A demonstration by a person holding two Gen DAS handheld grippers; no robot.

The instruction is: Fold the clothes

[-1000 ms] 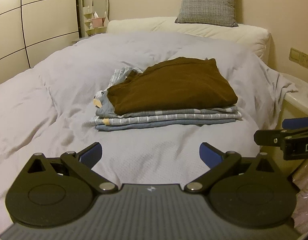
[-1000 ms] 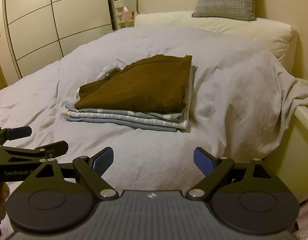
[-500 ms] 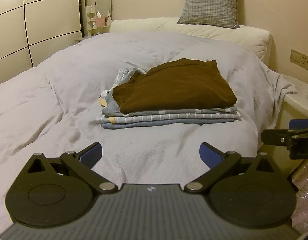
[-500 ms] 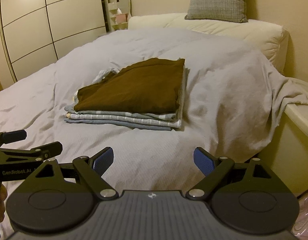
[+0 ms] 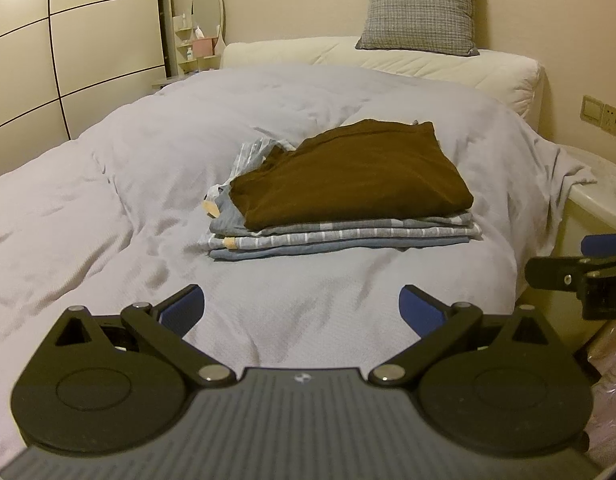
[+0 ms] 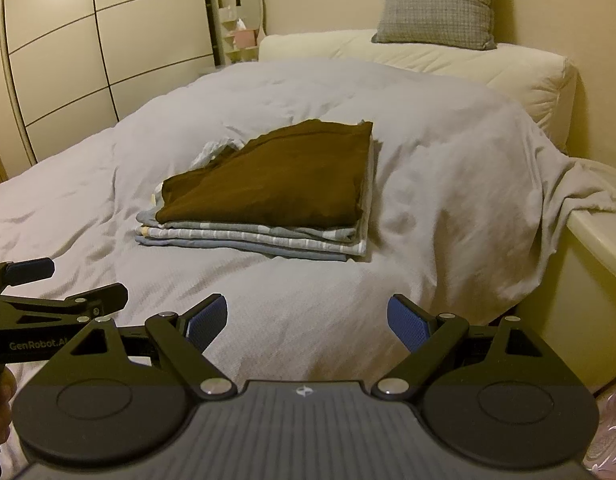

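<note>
A folded brown garment [image 5: 348, 176] [image 6: 276, 184] lies on top of a stack of folded blue-and-white striped clothes [image 5: 340, 236] [image 6: 252, 240] on the bed's grey duvet [image 5: 108, 208] [image 6: 448, 184]. My left gripper [image 5: 302, 308] is open and empty, held back from the stack above the duvet's near part. My right gripper [image 6: 307, 320] is open and empty, also back from the stack. The right gripper shows at the right edge of the left wrist view [image 5: 580, 276]; the left gripper shows at the left edge of the right wrist view [image 6: 48, 300].
A grey checked cushion [image 5: 420, 4] stands on the cream headboard [image 5: 428, 60] at the far end. A wardrobe [image 6: 88, 60] lines the left wall. A small shelf with a mirror [image 5: 200, 32] stands in the corner. A cream bed frame edge [image 6: 596, 248] runs along the right.
Both grippers have drawn back from the stack, so the stack looks a little smaller and farther. Both stay open and empty. The clothes have not moved.
</note>
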